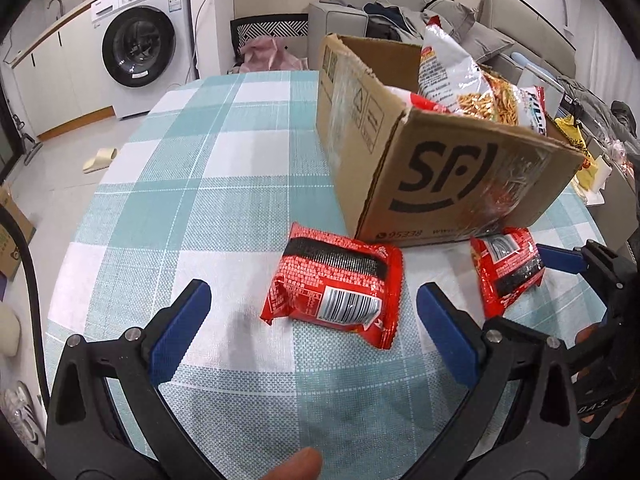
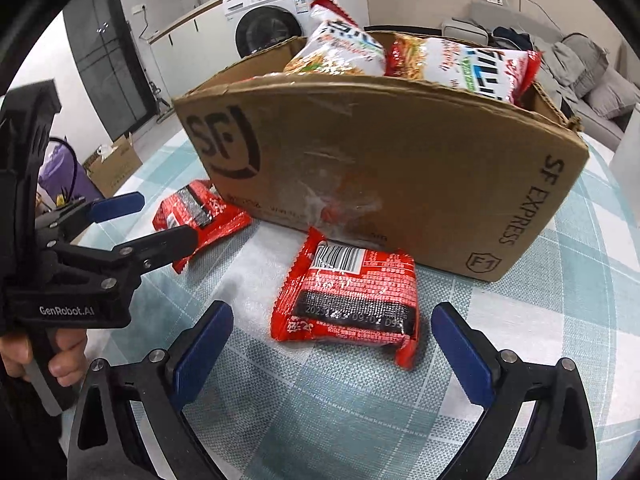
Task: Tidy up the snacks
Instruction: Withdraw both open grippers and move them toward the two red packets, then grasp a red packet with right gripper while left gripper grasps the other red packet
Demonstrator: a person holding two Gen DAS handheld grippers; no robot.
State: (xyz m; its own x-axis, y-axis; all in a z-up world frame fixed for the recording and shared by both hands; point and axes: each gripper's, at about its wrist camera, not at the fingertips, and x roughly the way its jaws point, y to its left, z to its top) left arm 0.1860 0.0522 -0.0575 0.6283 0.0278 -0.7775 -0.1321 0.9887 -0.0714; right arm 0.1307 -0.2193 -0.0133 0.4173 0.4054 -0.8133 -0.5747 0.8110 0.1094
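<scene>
A cardboard SF box [image 1: 436,168] stands on the checked tablecloth and holds several snack bags [image 1: 452,76]; it also shows in the right wrist view [image 2: 400,176] with the bags [image 2: 460,64] sticking out. Two red snack packets lie in front of it. My left gripper [image 1: 316,304] is open just short of one packet [image 1: 336,284]. My right gripper [image 2: 332,328] is open around the other packet [image 2: 348,300]. The left gripper also shows in the right wrist view [image 2: 164,220], over its packet [image 2: 200,212]. The right gripper's blue finger [image 1: 560,258] shows beside its packet [image 1: 508,268].
The table [image 1: 200,184] has a teal and white checked cloth. A washing machine [image 1: 140,40] and counter stand beyond the far edge. A grey sofa [image 1: 460,20] with clothes is behind the box. A chair [image 1: 272,36] stands at the table's far side.
</scene>
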